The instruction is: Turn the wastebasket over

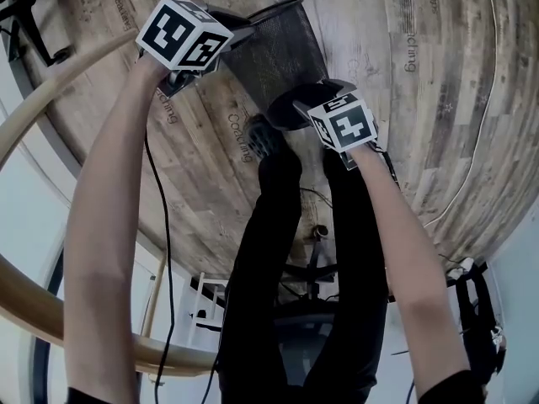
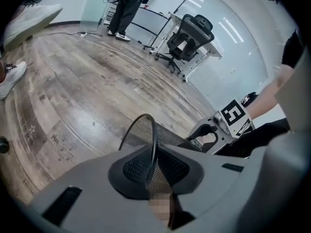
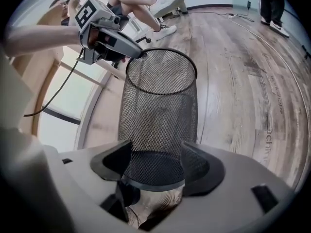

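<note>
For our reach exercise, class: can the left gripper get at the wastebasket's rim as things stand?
Very likely yes: the fingers of the left gripper are closed on the wire rim of the wastebasket, with nothing in between. The right gripper holds the base end, well clear.

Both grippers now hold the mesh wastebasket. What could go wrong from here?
1. The left gripper pinches only the thin rim of the wastebasket, so the rim could slip or pivot out of the jaws during the turn.
2. The right gripper spans the round base with wide jaws, so the basket might roll between them and fall to the floor.
</note>
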Available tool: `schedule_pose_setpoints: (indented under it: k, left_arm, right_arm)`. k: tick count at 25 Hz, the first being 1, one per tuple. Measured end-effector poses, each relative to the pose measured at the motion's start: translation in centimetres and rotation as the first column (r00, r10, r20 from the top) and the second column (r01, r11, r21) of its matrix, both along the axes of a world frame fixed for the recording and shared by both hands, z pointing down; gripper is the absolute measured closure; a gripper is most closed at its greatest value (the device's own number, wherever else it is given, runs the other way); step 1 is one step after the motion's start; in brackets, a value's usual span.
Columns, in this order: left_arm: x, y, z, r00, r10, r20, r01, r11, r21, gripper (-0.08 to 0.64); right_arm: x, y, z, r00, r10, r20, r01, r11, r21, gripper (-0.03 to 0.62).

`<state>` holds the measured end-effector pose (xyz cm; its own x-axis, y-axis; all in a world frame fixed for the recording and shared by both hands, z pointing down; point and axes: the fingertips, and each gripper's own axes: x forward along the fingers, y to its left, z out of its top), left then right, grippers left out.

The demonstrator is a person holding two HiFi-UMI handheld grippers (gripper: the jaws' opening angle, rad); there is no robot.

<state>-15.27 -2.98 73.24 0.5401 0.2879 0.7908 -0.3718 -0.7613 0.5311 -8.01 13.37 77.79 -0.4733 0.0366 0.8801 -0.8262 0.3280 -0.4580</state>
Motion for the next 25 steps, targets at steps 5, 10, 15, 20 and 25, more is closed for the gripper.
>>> schedule_pose_setpoints:
  k: [5, 10, 15, 20, 25]
  left_arm:
    - [-0.1, 0.4, 0.0, 0.998, 0.055, 0.004, -0.055, 0.998, -0.027, 0.503]
    - [0.1, 1.1, -0.1, 0.993, 0.118, 0.032, -0.116, 0.991, -0.061, 0.517]
    - [0.8, 1.9, -1.1, 0.993, 0.116, 0.020, -0.114, 0.992, -0.058, 0.518]
    - [2.6, 1.7, -3.0, 0.990, 0.143, -0.004, -0.143, 0.988, -0.052, 0.520]
    - [4.0, 0.1, -6.2, 0.983, 0.176, -0.047, -0.177, 0.984, -0.018, 0.520]
  right_arm:
    - [-0.3, 0.1, -0.1, 0.999, -0.045, 0.003, 0.045, 0.999, 0.018, 0.267]
    - [-0.1, 0.4, -0.4, 0.996, -0.089, -0.013, 0.089, 0.995, 0.052, 0.275]
    - [0.3, 1.0, -0.9, 0.993, -0.118, -0.013, 0.118, 0.992, 0.033, 0.305]
    - [1.0, 0.8, -1.1, 0.992, -0.120, -0.022, 0.121, 0.992, 0.030, 0.311]
    - [1.4, -1.9, -1.6, 0.996, -0.071, -0.055, 0.075, 0.994, 0.075, 0.322]
